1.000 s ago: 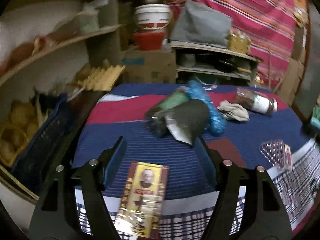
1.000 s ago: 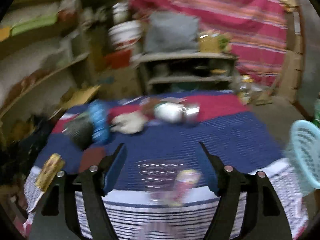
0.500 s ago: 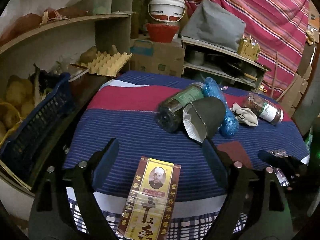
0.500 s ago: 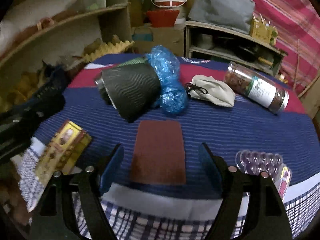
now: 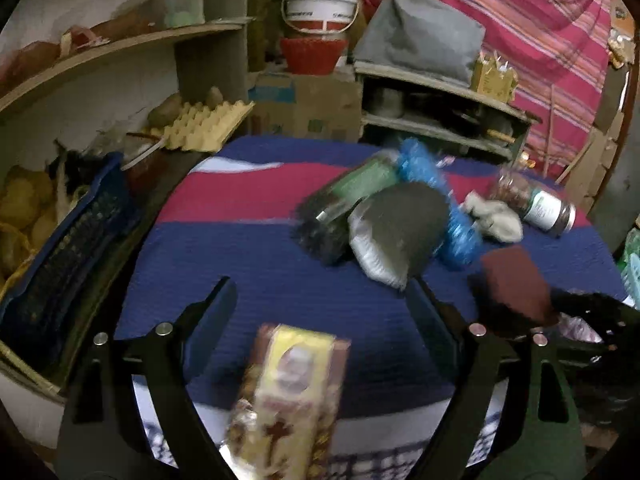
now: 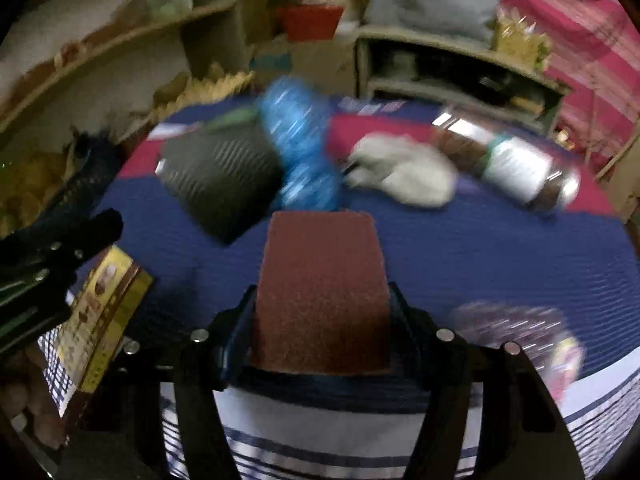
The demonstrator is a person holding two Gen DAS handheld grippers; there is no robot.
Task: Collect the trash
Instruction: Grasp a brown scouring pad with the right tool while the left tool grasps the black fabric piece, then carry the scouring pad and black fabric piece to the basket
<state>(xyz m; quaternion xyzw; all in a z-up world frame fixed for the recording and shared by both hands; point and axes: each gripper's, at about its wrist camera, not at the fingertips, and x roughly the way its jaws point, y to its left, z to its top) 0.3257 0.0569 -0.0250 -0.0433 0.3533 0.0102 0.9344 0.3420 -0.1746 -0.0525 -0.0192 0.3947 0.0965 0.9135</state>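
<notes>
Right gripper (image 6: 322, 320) closing on brown pad (image 6: 320, 292); fingers flank it on cloth (image 6: 480, 264). Left gripper (image 5: 320, 316) wide open, empty, over yellow packet (image 5: 288, 396) at near edge.

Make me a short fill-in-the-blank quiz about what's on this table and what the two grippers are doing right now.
1. The right gripper is closing around a flat ____-coloured pad.
2. The yellow packet lies between the fingers of the ____ gripper, which are spread wide and not touching it.
3. The crumpled plastic bag beside the dark paper cup is ____ in colour.

Missing words: brown; left; blue
</notes>
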